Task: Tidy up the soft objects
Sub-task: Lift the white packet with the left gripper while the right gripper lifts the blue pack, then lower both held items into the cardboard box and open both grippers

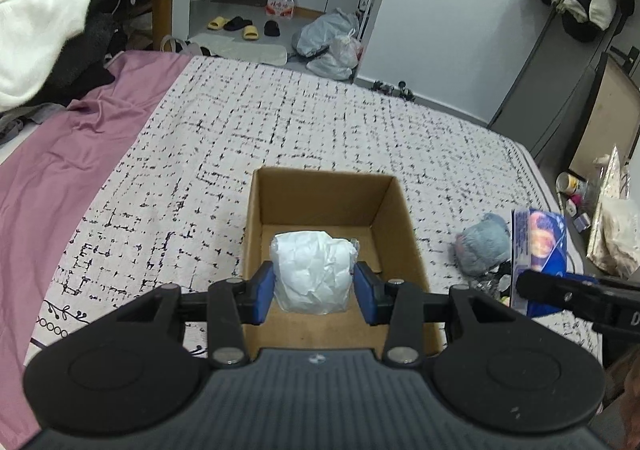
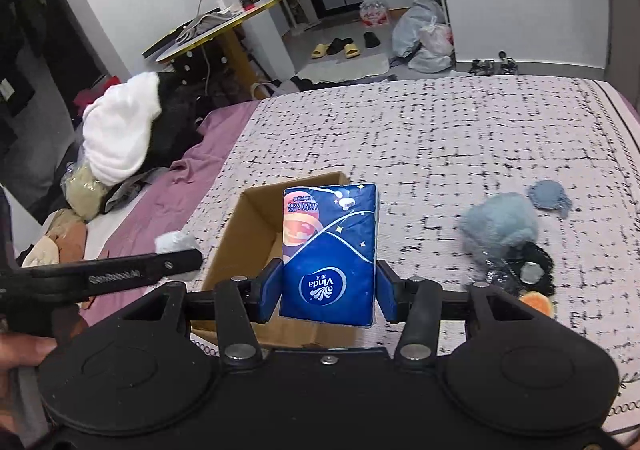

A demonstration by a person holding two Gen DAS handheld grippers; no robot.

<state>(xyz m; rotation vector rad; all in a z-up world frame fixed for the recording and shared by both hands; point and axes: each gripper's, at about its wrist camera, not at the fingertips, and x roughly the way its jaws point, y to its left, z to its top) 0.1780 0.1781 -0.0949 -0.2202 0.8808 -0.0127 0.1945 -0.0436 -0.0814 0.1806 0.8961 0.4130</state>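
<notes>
The right claw (image 2: 328, 292) grips a blue tissue pack (image 2: 330, 250) upright, over the near right corner of the cardboard box (image 2: 248, 222) on the bed (image 2: 440, 138). Right of the box lies a blue fluffy toy (image 2: 500, 226).

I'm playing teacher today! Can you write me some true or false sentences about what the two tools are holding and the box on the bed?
1. The left tool holds a white wrapped bundle. True.
2. The right tool holds a red pack. False: it holds a blue tissue pack.
3. The cardboard box has a lid on. False: it is open on top.
4. A fluffy blue toy lies on the bed cover. True.
5. The toy is inside the box. False: it lies outside it.
</notes>
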